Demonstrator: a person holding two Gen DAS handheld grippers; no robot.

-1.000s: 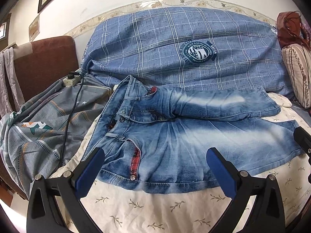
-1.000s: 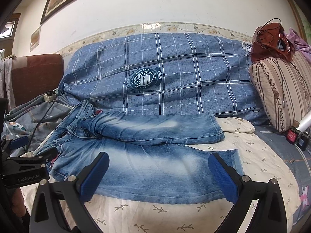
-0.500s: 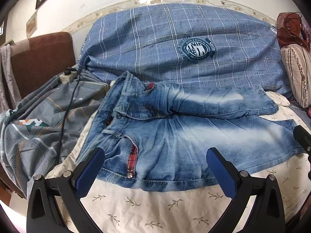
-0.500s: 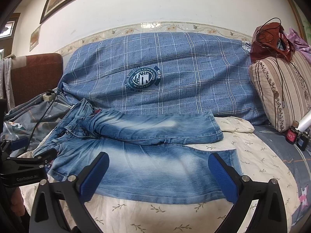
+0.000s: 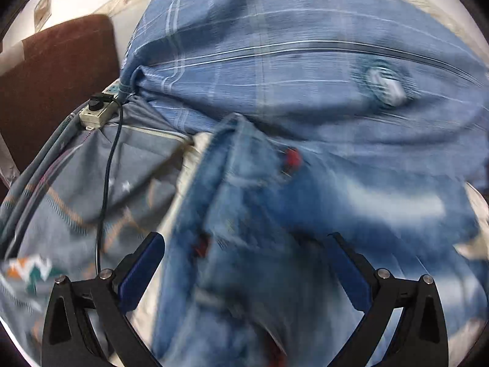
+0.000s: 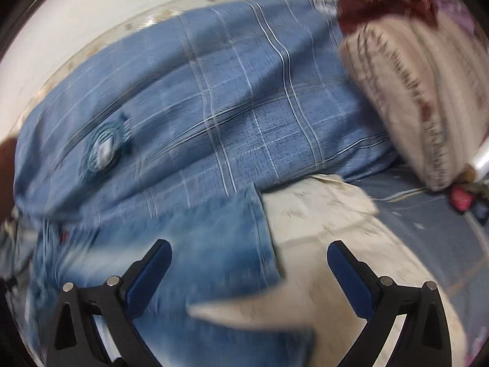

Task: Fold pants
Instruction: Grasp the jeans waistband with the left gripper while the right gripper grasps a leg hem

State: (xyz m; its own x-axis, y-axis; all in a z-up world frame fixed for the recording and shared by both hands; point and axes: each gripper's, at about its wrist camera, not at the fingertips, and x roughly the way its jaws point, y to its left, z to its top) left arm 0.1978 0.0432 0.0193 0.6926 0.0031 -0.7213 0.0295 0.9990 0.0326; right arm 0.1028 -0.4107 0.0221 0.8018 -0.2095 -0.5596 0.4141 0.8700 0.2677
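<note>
Faded blue jeans (image 5: 275, 214) lie flat on a cream leaf-print sheet (image 6: 321, 214), waistband to the left, legs to the right. Both views are motion-blurred. My left gripper (image 5: 244, 272) is open and empty, low over the waistband and hip of the jeans. My right gripper (image 6: 249, 272) is open and empty, low over the cuff end (image 6: 232, 235) of the far leg, where the hem meets the sheet.
A large blue checked cushion (image 5: 290, 70) runs along the wall behind the jeans (image 6: 229, 107). A grey patterned blanket (image 5: 76, 198) with a power strip (image 5: 97, 110) and black cable lies at left. A striped pillow (image 6: 406, 98) stands at right.
Both grippers have moved fast forward and down toward the jeans, the left toward the waistband, the right toward the cuffs. Both stay open. The jeans have not moved.
</note>
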